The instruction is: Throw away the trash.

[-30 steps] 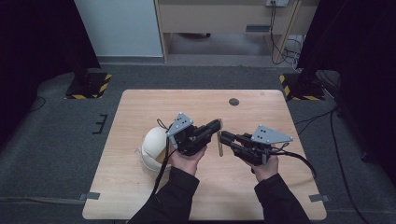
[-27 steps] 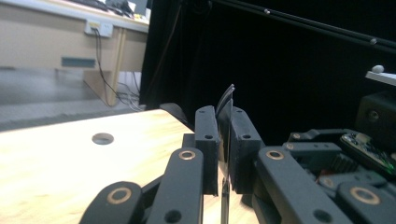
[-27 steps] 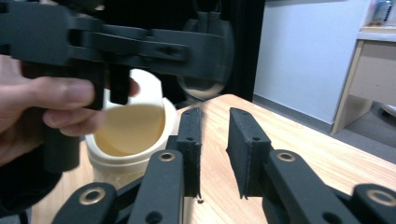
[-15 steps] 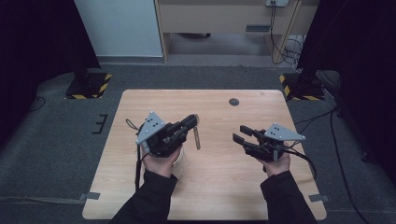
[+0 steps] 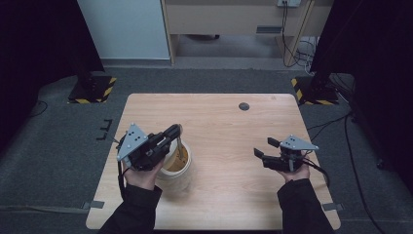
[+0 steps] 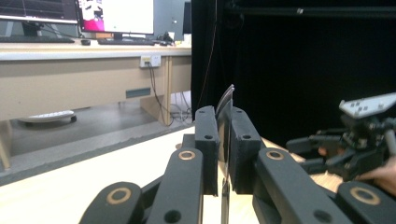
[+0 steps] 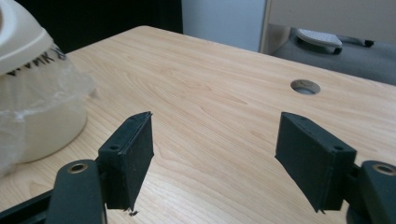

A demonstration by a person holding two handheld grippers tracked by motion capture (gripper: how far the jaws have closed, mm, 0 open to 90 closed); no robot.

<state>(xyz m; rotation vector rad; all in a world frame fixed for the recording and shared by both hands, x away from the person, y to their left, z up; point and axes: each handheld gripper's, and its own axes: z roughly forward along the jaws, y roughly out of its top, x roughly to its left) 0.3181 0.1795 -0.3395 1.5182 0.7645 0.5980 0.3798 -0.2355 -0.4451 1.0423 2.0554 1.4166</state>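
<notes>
On the left side of the table (image 5: 219, 126), a round cream tub (image 5: 178, 168) stands upright with something thick and golden brown inside it. The left gripper (image 5: 171, 134) hangs just over the tub. Its fingers are squeezed tight on a thin stick (image 5: 180, 146), and the stick slants down into the brown stuff. In the left gripper view the flat, thin top of the stick (image 6: 225, 100) pokes up between the two black pads.

The right gripper (image 5: 263, 148) is well apart, low over the right side of the table. Its fingers (image 7: 133, 154) have just been opening, and now they stand wide with nothing between them.

What could go wrong? I think the stick could slip or twist, because it is so thin and the pads hold only a small bit of it. If the left hand pushes sideways, the tub could tip or slide, since no other gripper holds it. Brown drips could also fall on the table when the stick comes out.

The tub looks like smooth plastic, with crinkly clear film (image 7: 42, 88) around it. The table is pale wood with soft lines and a small round hole (image 5: 244, 106). The pads are black, flat and blocky.
</notes>
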